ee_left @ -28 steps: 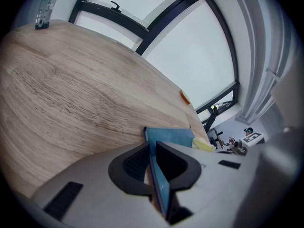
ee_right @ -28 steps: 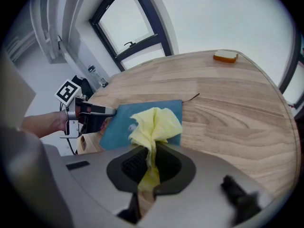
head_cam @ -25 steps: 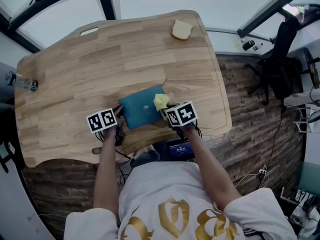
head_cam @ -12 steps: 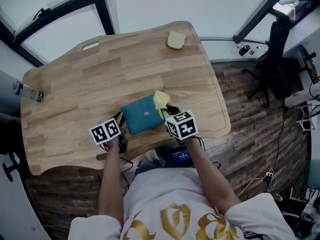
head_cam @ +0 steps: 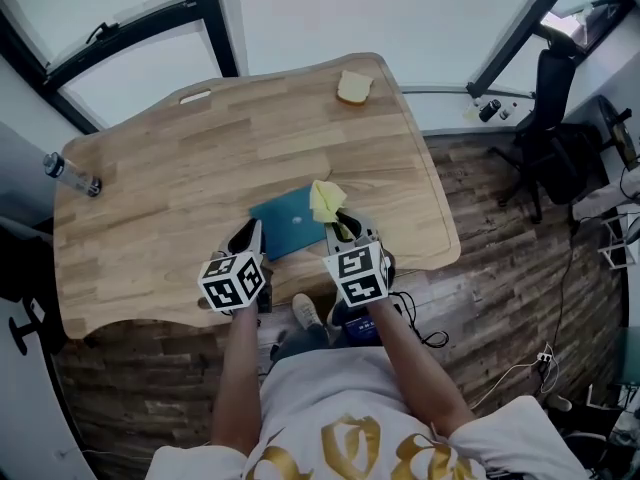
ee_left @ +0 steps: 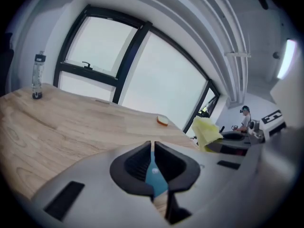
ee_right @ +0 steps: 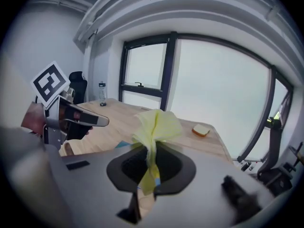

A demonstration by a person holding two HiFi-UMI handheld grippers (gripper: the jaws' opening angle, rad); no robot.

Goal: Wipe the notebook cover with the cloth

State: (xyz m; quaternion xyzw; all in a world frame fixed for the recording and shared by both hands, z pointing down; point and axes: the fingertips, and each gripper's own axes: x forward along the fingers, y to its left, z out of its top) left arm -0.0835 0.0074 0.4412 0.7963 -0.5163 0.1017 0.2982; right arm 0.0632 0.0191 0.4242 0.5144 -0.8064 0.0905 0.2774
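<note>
A teal notebook [head_cam: 288, 224] lies flat near the front edge of the wooden table [head_cam: 180, 168]. My right gripper [head_cam: 340, 226] is shut on a yellow cloth [head_cam: 325, 200], which bunches above the jaws [ee_right: 156, 125] and hangs over the notebook's right edge, lifted off it. My left gripper [head_cam: 249, 238] hovers just off the notebook's left edge. Its jaws have just been closing and stand almost together with nothing between them [ee_left: 151, 144]. Below them a strip of the notebook [ee_left: 154, 177] shows. The right gripper view shows the left gripper [ee_right: 78, 118] beside it.
A pale bread-like slice [head_cam: 353, 87] lies at the table's far right corner. A clear bottle [head_cam: 70, 176] stands at the far left edge. A black office chair [head_cam: 560, 118] stands on the floor to the right. A person [ee_left: 244, 118] sits in the distance.
Both grippers have risen off the table and drawn back toward its front edge. The cloth has lifted off the notebook cover. The left gripper has come away from the notebook's left edge.
</note>
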